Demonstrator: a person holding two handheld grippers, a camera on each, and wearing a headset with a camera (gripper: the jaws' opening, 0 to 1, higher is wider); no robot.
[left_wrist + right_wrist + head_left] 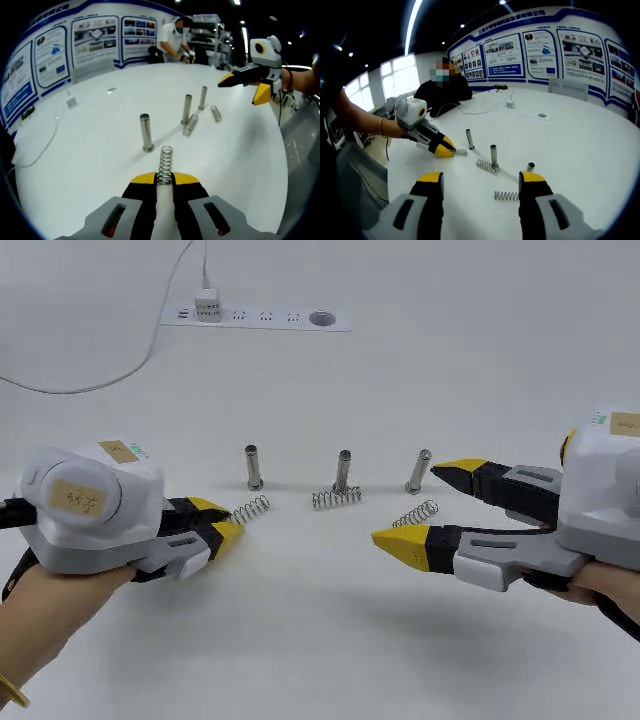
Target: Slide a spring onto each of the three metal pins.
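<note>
Three metal pins stand upright in a row on the white table: left pin (253, 467) (145, 131) (469, 139), middle pin (343, 470) (186, 109) (493, 155), right pin (419, 471) (203, 97) (530, 167). My left gripper (225, 522) (165, 177) is shut on one end of a spring (251, 509) (165, 161) (460, 151), low and just in front of the left pin. A second spring (336, 498) (190, 125) (486, 166) lies at the middle pin's base. A third spring (415, 513) (506, 196) lies before the right pin. My right gripper (405, 503) (481, 177) is open, its jaws either side of that spring.
A white power strip (258, 316) with a plugged-in charger and a cable lies at the table's far side. A seated person (442, 85) is beyond the table on one side; another person (175, 37) stands at a bench by a poster wall.
</note>
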